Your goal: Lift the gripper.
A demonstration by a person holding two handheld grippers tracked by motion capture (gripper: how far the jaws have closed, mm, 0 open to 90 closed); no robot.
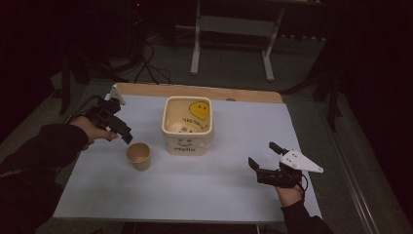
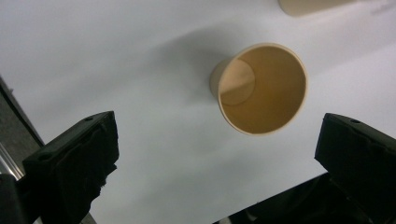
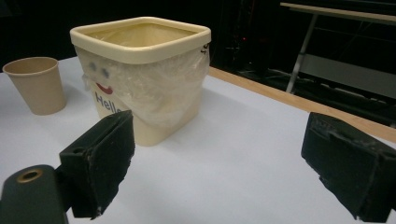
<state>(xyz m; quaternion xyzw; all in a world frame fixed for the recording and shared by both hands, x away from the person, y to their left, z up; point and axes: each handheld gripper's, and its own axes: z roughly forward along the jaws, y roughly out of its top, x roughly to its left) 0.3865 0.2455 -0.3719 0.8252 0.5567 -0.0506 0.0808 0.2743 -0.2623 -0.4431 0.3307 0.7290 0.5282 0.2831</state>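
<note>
Left gripper point(image 1: 117, 127) is wide open with nothing in it, hanging just above and left of the paper cup point(image 1: 139, 156), which stands upright on the bench point(image 1: 204, 190) beside the bucket point(image 1: 187, 125).

I see a tan paper cup point(image 1: 139, 156), a cream tub point(image 1: 187, 127) printed with a yellow smiley and "Hello", and a pale-blue bench point(image 1: 195, 190) edged in wood.

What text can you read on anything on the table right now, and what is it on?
"Hello": front wall of the cream bin, under a smiley face; in the right gripper view only "Hell" shows past the jaw.
Dark lettering inside the bin beside the yellow smiley: too blurred to read.
Paper cup: no text visible.
</note>
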